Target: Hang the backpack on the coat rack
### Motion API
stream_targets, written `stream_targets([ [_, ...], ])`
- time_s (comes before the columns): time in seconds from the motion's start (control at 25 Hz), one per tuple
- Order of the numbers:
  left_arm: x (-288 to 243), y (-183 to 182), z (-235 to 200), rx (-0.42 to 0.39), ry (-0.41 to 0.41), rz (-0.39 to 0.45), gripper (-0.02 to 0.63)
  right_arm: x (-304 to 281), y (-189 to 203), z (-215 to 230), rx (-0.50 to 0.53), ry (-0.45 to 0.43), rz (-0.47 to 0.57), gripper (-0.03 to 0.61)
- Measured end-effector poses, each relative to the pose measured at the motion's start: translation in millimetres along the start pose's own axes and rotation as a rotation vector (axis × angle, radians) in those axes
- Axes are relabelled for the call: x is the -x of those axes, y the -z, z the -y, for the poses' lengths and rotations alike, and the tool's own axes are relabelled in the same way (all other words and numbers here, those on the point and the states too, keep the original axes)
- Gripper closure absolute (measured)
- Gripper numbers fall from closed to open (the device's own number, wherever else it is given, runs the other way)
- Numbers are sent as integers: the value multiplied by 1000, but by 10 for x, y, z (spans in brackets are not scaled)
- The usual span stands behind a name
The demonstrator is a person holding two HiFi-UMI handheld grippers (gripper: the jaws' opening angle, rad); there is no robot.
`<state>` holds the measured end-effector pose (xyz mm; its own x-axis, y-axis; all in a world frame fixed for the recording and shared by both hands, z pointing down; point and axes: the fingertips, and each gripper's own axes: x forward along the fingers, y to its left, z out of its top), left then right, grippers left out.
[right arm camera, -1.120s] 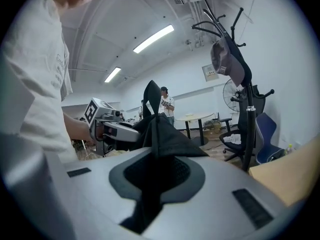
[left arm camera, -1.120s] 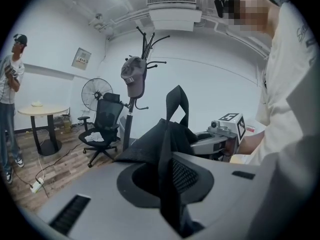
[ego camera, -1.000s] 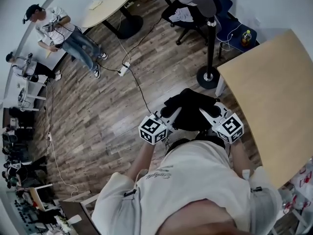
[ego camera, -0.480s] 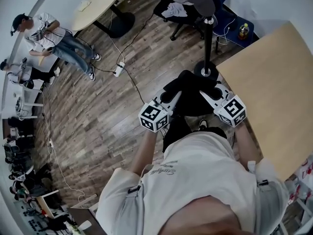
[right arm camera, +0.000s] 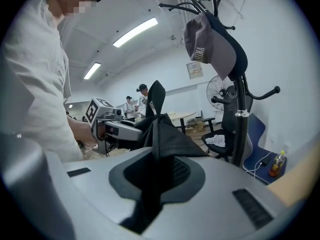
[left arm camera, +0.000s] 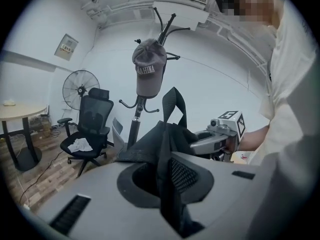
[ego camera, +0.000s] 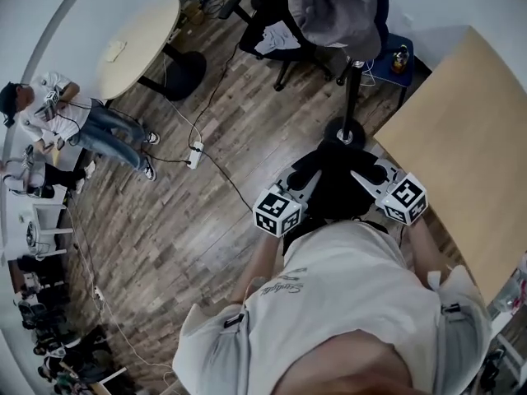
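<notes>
At mid-frame in the head view, the left gripper (ego camera: 305, 179) is clamping a fold of the black backpack (ego camera: 333, 189); its own view shows the fabric pinched tight between its jaws. Just right of it, the right gripper (ego camera: 359, 178) is gripping another fold of the same bag, jaws closed on the cloth. Both grippers are pointing toward the top of the frame, and the backpack is hanging between them in front of the person's torso. 1 strap loop (left arm camera: 172, 104) is standing up above the bag in the left gripper view.

Directly above the bag in the head view, the coat rack (ego camera: 352, 89) is standing upright on its round base, near the bag but apart from it. A grey cap (ego camera: 333, 11) is sitting on the rack at top centre. Left of the cap, a black chair (ego camera: 276, 31) is standing on the plank floor (ego camera: 189, 220). A round table (ego camera: 136, 35) is showing at upper left, a wooden table (ego camera: 461, 146) is filling the right edge, and 2 people (ego camera: 58, 113) are sitting at the left edge. A fan (left arm camera: 80, 86) is standing at the left of the left gripper view.
</notes>
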<state>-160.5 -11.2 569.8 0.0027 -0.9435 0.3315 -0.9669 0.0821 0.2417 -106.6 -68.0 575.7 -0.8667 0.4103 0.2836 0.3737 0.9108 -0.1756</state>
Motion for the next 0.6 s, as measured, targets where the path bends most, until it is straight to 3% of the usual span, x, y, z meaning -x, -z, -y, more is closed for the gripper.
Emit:
stream_targets([
  [0.12,-133,-89,-270,-27,79,-37,568,-174,-51,187,-48,70,3,548],
  [0.28,-342,-514,-627,-78,218,-82,568,-348,-401,492,-102,202,24,548],
  [0.6,-652,-997,-1119,-172,374,-116,568,-627,-785,932,-129,367,66,548],
])
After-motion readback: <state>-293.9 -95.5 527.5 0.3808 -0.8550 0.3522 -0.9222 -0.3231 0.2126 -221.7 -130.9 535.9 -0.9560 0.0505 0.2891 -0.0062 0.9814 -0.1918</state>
